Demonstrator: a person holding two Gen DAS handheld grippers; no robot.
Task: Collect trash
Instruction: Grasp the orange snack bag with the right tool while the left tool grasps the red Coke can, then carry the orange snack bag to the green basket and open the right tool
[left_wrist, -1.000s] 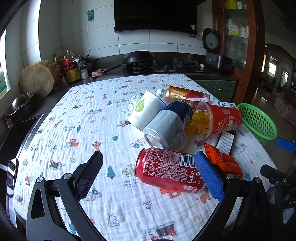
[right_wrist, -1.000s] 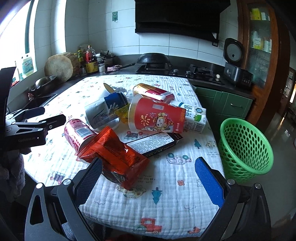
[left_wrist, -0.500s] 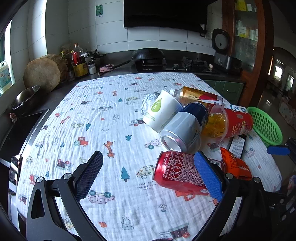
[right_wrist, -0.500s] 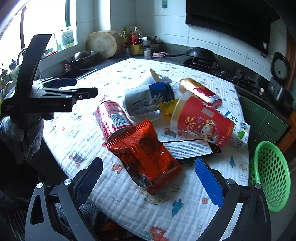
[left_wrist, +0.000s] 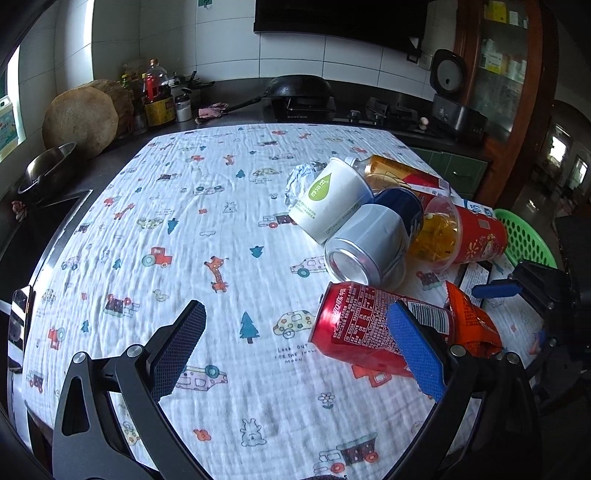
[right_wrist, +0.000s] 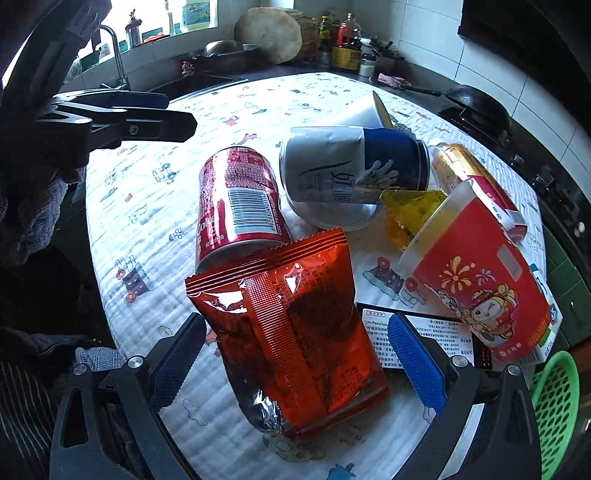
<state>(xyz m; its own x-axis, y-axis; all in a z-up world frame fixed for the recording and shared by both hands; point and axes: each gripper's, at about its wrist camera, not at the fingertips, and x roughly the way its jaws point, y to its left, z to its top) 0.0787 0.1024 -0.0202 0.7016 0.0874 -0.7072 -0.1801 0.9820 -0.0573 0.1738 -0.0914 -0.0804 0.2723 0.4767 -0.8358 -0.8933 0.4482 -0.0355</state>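
Straddling the orange wrapper (right_wrist: 295, 343), the right gripper (right_wrist: 295, 350) has its jaws spread wide, a pad on either side, apparently lined up to close on this nearest, loosest piece. The wrapper leans on the red can (right_wrist: 236, 206) and lies near the table's edge, with the green basket (right_wrist: 554, 398) just beyond the corner. The left gripper (left_wrist: 295, 350) hangs released over bare cloth (left_wrist: 166, 206), leaving the approach free.
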